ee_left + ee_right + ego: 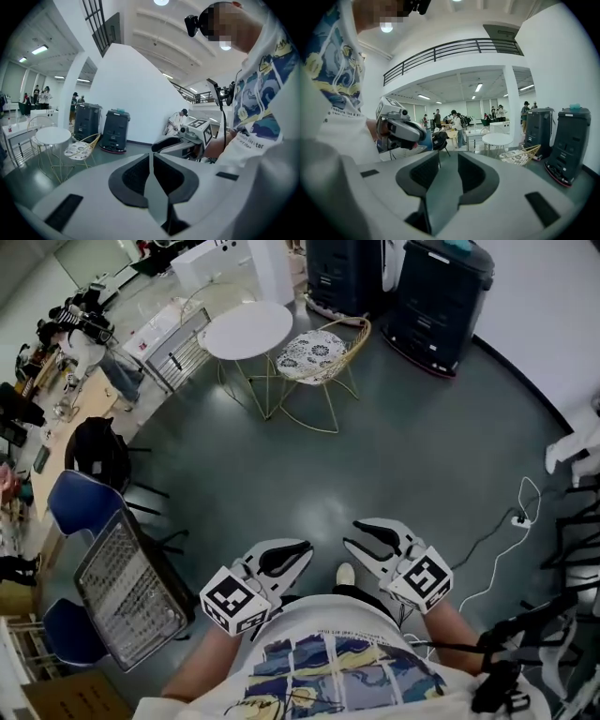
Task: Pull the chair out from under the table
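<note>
Left hand-held gripper (305,547): held low in front of the person, well short of the round white tabletop (248,329). Its jaws are brought together at the tips with nothing between them and touch nothing.

Right hand-held gripper (350,532): just beside the left one and equally far from the tabletop. Its jaws are parted to a middling gap and it's empty. Only open floor (394,456) and the far room show between the pads.

Chair (319,352): gold wire frame, patterned seat. It stands at the tabletop's right edge with the seat pushed up against the rim. The curved back is on the side away from the tabletop. I can't tell how far the seat goes under the rim.

Step, as I read it: the approach. The pull hasn't begun and neither gripper is near the chair.

Next move, my judgement: cross the bare floor toward the tabletop and bring one gripper to the wire back rail on the chair's far-from-tabletop side. If the left one is used, its jaws must open first. Then close on the thin wire and draw the chair straight away from the tabletop. The legs sit close to the tabletop's own wire legs, so snagging is a risk.
</note>
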